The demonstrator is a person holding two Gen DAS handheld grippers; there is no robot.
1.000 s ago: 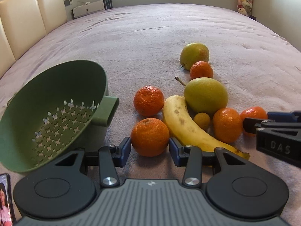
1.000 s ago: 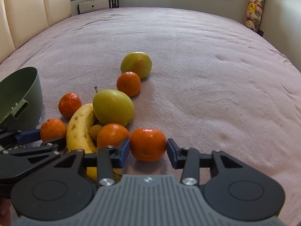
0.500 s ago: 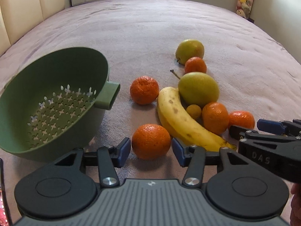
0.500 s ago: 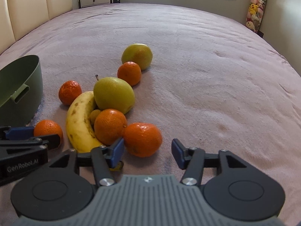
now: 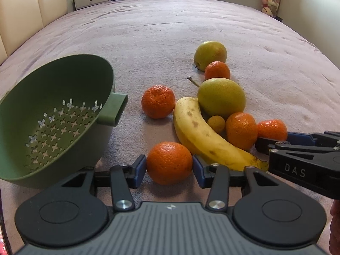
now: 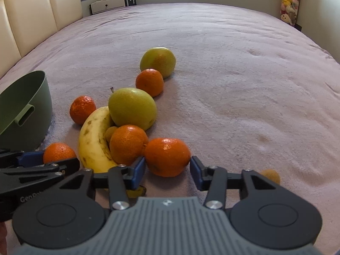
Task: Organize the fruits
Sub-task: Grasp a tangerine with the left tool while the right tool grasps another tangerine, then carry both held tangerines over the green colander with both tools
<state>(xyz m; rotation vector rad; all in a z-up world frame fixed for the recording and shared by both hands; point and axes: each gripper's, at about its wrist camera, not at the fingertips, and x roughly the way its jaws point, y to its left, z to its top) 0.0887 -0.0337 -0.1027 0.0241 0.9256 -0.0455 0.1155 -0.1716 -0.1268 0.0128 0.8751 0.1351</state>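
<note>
Left wrist view: we are bracketing a mandarin point(image 5: 169, 163) with the left gripper point(image 5: 169, 166), both blue pads at its flanks and seemingly touching, though we cannot tell whether any squeeze is on; the fruit is sitting on the bedspread point(image 5: 170, 31), not lifted. The green colander point(image 5: 53, 114), tilted toward us just to the left, is showing a bare perforated floor, so we are judging that nothing is sorted and the whole job is left. Loose beside it are lying a banana point(image 5: 204, 136), two pears point(image 5: 221, 99) point(image 5: 210, 54), more mandarins, and a small yellow fruit point(image 5: 216, 123) wedged between banana and mandarin. The right gripper point(image 5: 274, 141) is entering from the right, its tips by the end mandarin point(image 5: 272, 128). Right wrist view: we are straddling that end mandarin point(image 6: 167, 156) with the right gripper point(image 6: 167, 165); the left pad is nearly touching and a sliver of gap is showing at the right pad, so the jaws are spread and holding nothing. Only this view is giving us a second small yellowish fruit point(image 6: 271, 175) alone on the cloth to the right, half hidden behind the gripper; it is showing the colander point(image 6: 25, 108) only from the side, its inside hidden, which the left view alone is settling.
</note>
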